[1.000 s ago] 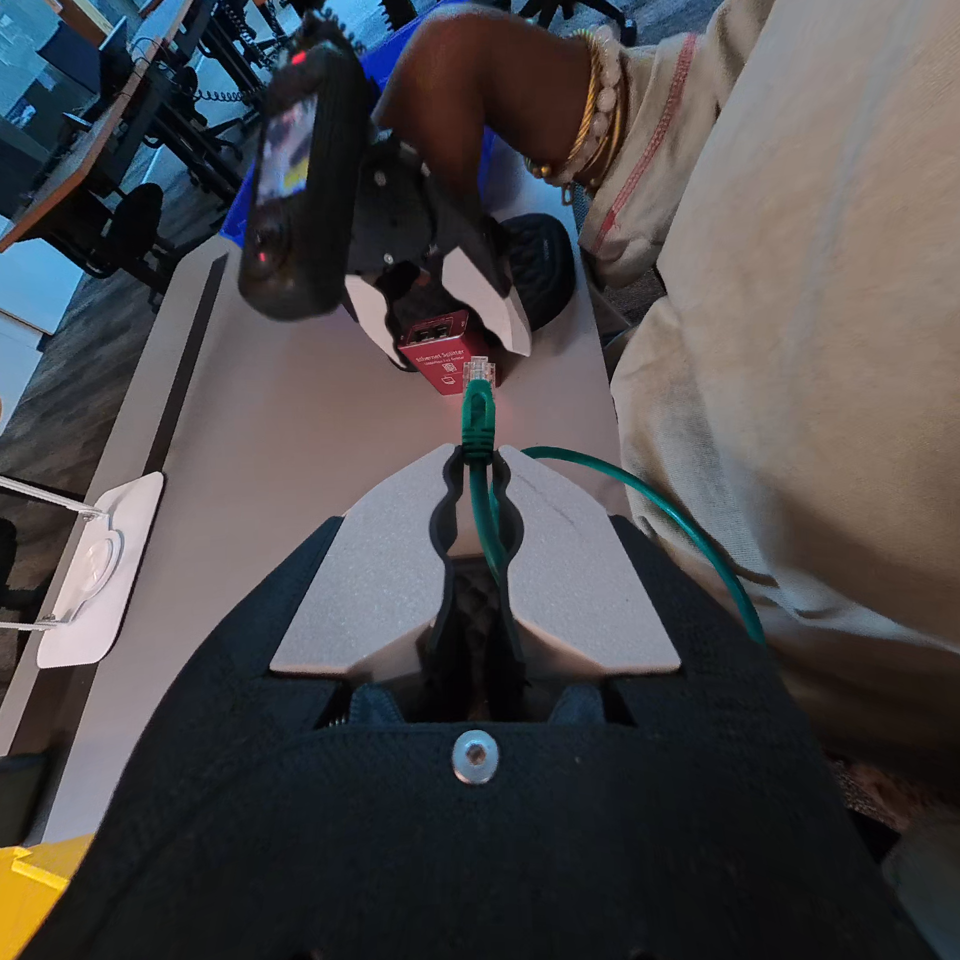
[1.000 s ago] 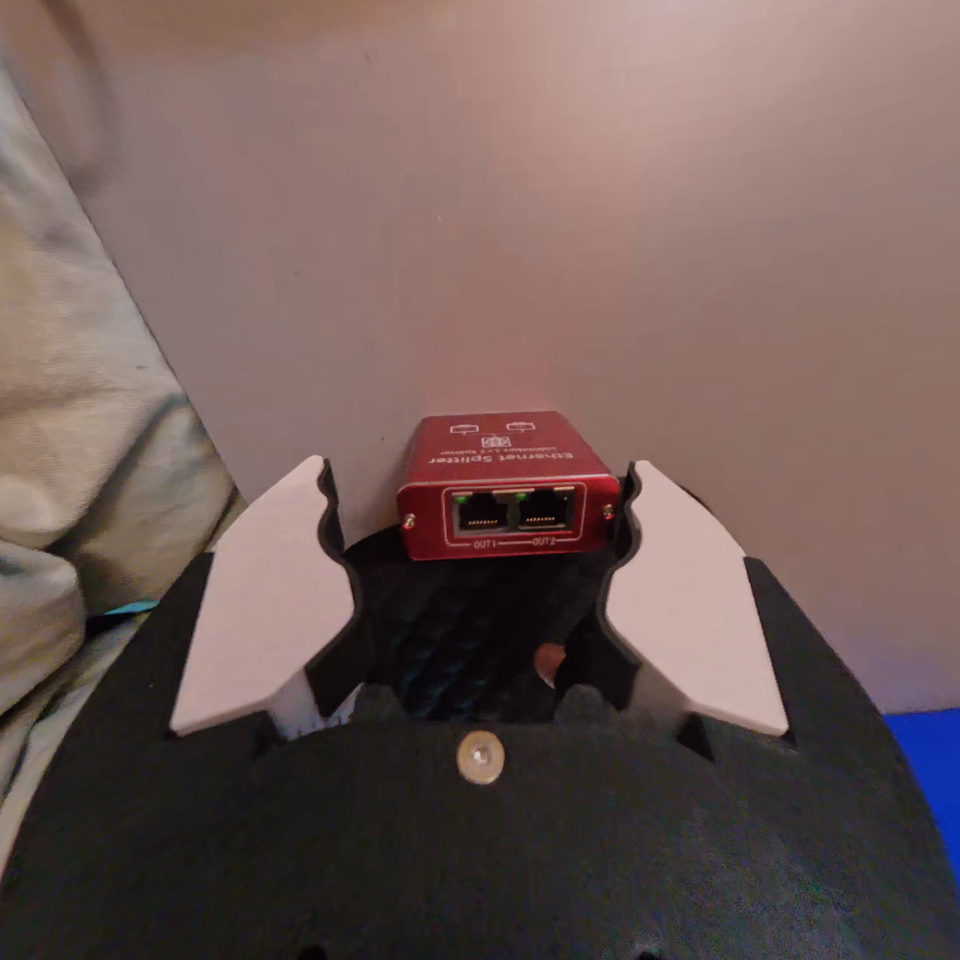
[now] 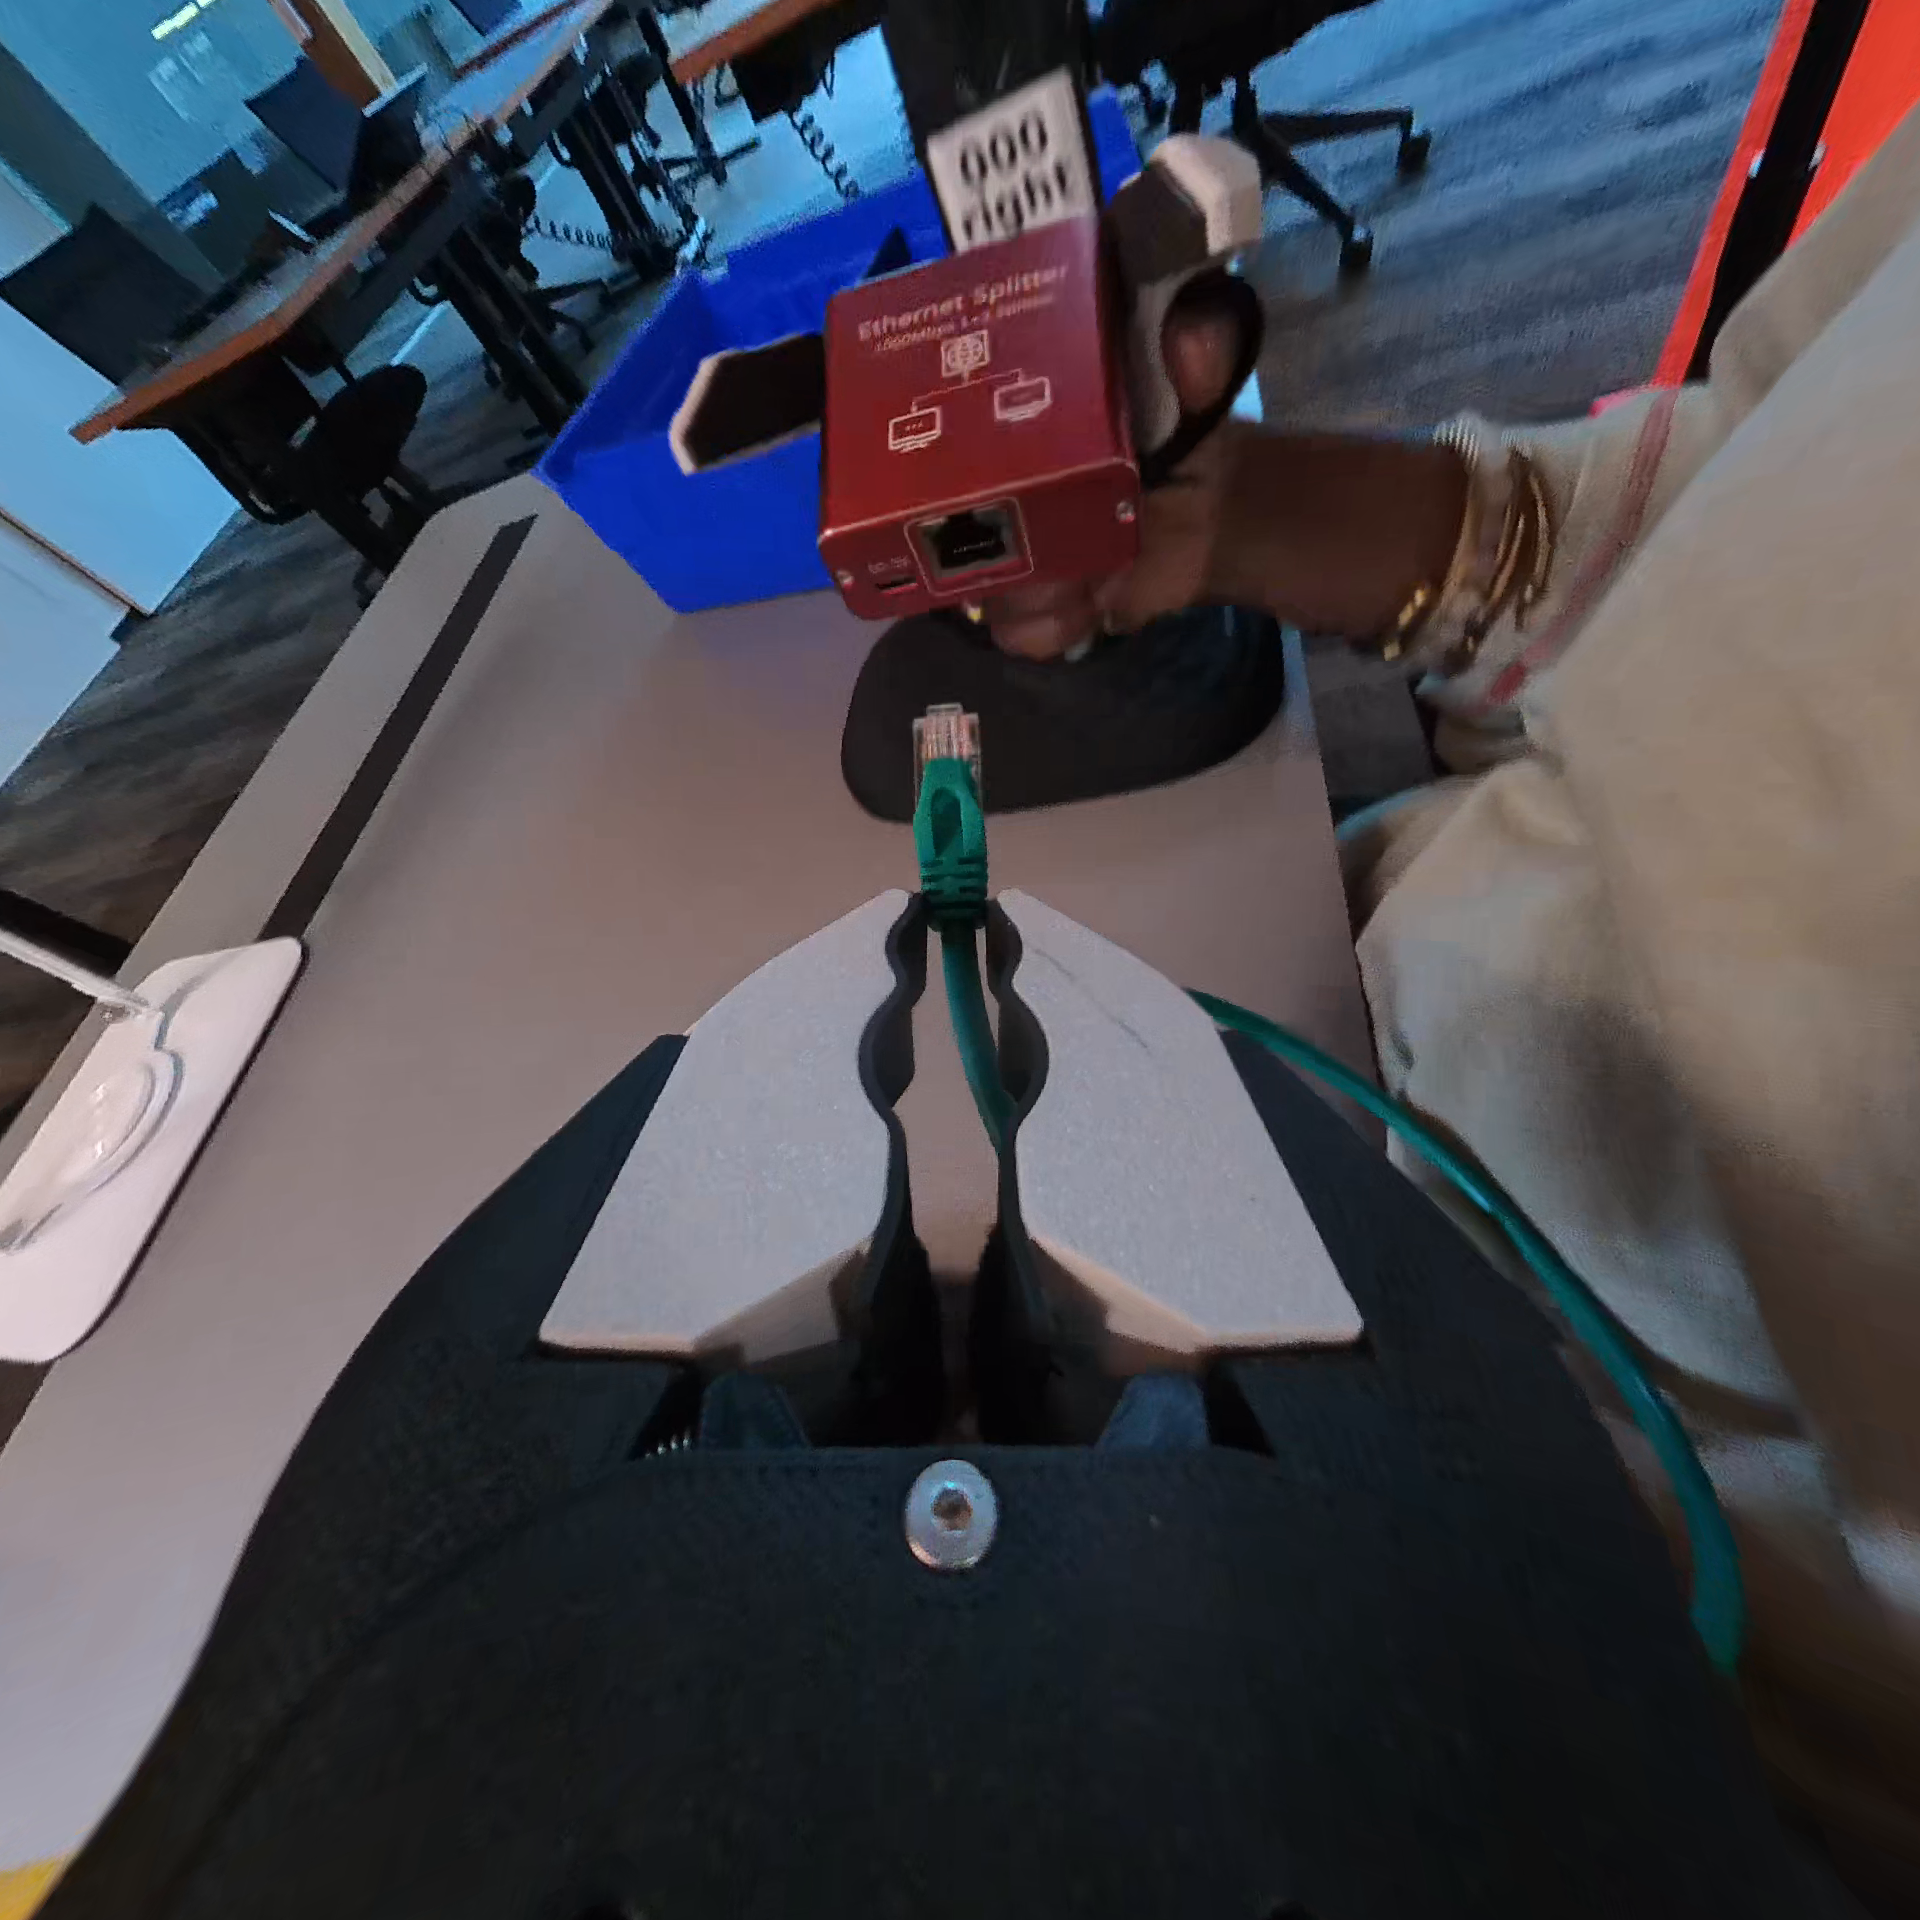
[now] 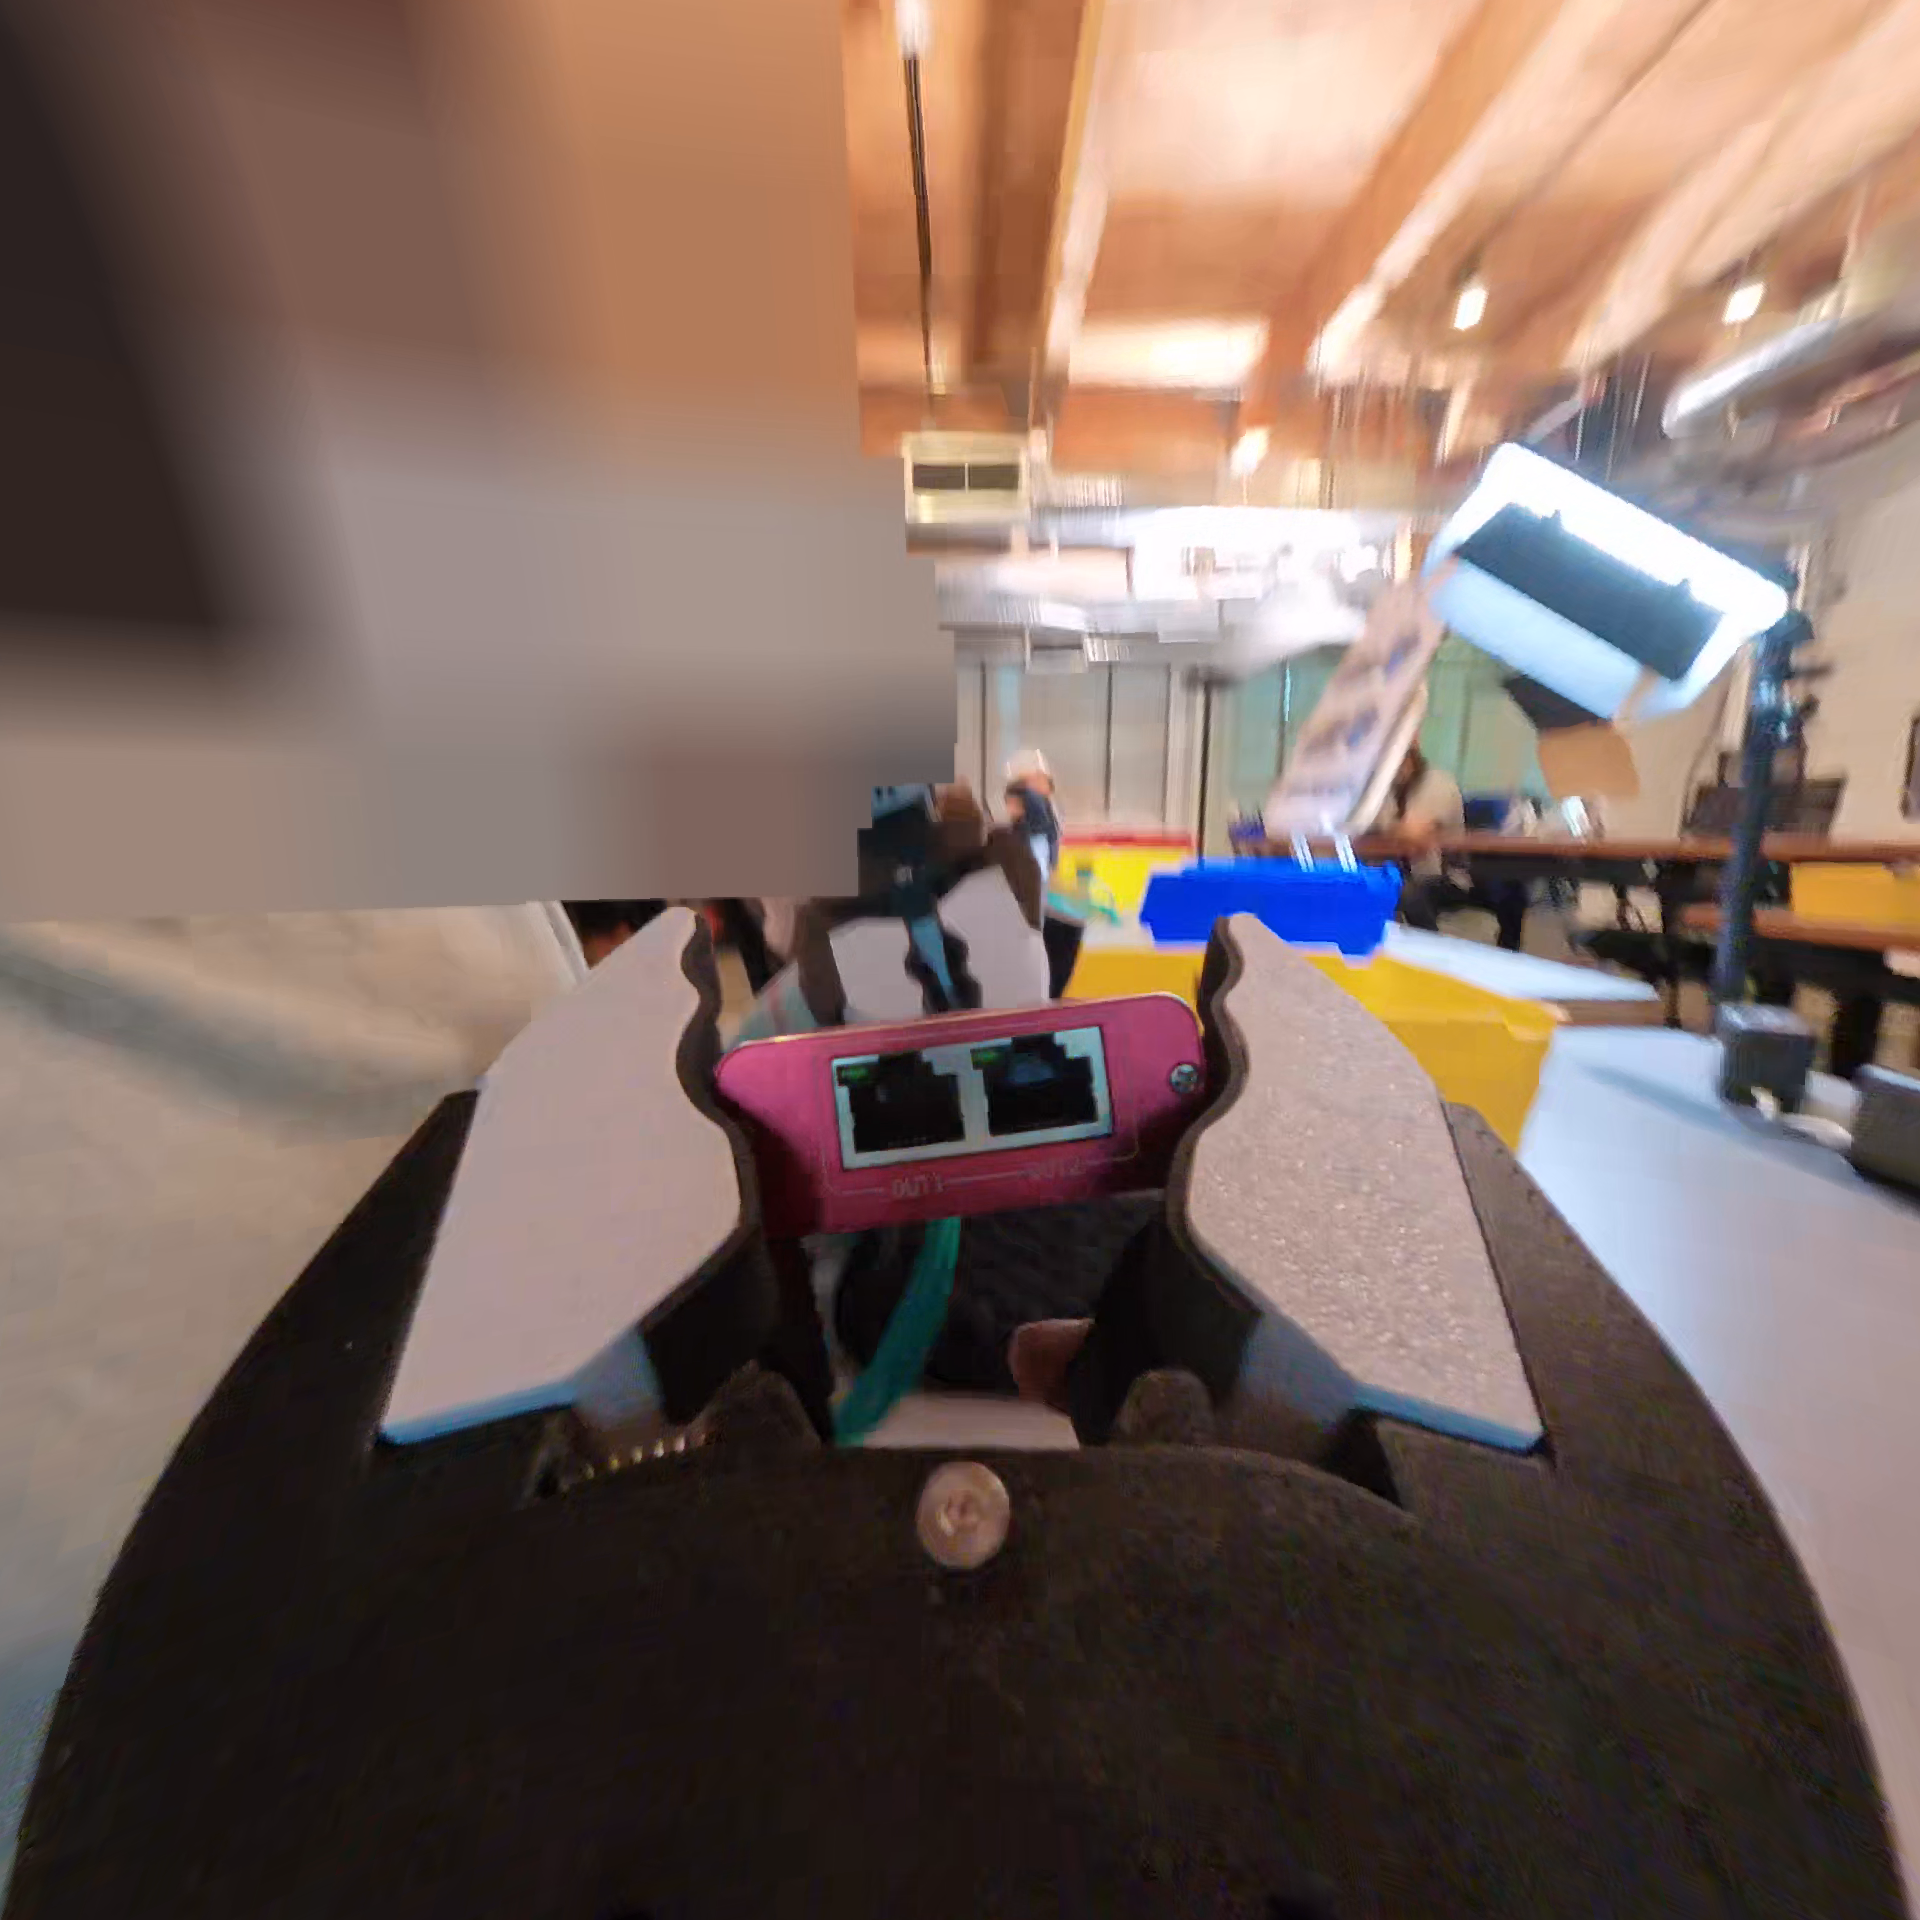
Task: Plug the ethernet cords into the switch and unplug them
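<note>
My left gripper [image 3: 954, 906] is shut on a green ethernet cord [image 3: 948, 831]. The cord's clear plug [image 3: 943, 736] sticks out forward above the grey table [image 3: 571, 831]. My right gripper [image 4: 958, 966] is shut on the red switch [image 4: 966, 1117] and holds it in the air. The switch's two empty ports face the right wrist camera. In the left wrist view the switch [image 3: 971, 395] hangs ahead of and above the plug, apart from it, with its single empty port [image 3: 971, 542] turned toward the plug. The right gripper's fingers [image 3: 727, 400] flank it.
A black round pad [image 3: 1060, 717] lies on the table under the switch. A blue bin [image 3: 717, 520] stands behind it and a white plate with a clear stand [image 3: 125, 1122] sits at the left edge. A person's sleeve [image 3: 1662, 935] fills the right side. A yellow bin [image 4: 1403, 1018] stands beyond. Some 9 centimeters of space lies between my two pairs of fingers.
The right gripper has shut on the switch, lifted it off the table and tipped it so the single port faces the plug. The left gripper still holds the cord.
</note>
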Demonstrator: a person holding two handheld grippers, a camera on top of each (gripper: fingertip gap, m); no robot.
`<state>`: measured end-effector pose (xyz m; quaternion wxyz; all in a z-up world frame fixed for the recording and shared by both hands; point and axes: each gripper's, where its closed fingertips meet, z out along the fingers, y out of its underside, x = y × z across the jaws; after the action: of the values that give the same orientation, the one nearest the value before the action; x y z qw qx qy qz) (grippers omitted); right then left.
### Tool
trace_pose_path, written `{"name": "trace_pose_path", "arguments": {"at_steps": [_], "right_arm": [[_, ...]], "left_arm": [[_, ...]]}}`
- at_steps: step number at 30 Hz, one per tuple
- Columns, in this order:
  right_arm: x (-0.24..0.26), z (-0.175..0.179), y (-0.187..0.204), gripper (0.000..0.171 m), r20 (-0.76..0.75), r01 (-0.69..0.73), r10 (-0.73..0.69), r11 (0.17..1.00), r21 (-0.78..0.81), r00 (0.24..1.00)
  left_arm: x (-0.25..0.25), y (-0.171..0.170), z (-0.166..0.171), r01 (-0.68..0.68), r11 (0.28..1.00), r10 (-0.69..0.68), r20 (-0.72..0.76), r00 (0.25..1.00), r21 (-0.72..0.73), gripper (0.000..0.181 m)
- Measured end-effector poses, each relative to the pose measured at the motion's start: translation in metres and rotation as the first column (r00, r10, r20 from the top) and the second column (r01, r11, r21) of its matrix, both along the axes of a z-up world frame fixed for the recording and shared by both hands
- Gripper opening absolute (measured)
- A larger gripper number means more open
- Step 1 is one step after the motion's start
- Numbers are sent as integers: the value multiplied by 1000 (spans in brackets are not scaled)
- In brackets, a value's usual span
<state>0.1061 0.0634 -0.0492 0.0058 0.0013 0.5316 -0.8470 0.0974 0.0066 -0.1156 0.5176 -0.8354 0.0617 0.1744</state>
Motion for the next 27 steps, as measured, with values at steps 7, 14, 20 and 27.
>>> {"name": "trace_pose_path", "arguments": {"at_steps": [7, 14, 20, 27], "right_arm": [[-3, 13, 0, 89, 69, -68, 85, 974, -215, 994], [-4, 8, -1, 88, 49, -48, 59, 979, -198, 997], [-1, 6, -2, 88, 22, -56, 61, 982, -181, 998], [4, 1, -6, 88, -26, -53, 50, 990, -131, 998]], "left_arm": [[2, 13, 15, -23, 995, 18, 55, 998, 97, 10], [6, 18, 14, -41, 997, 34, 92, 995, 71, 10], [11, 18, 15, -27, 997, 20, 105, 994, 69, 10], [10, 20, 14, -41, 998, 35, 95, 995, 56, 10]]}}
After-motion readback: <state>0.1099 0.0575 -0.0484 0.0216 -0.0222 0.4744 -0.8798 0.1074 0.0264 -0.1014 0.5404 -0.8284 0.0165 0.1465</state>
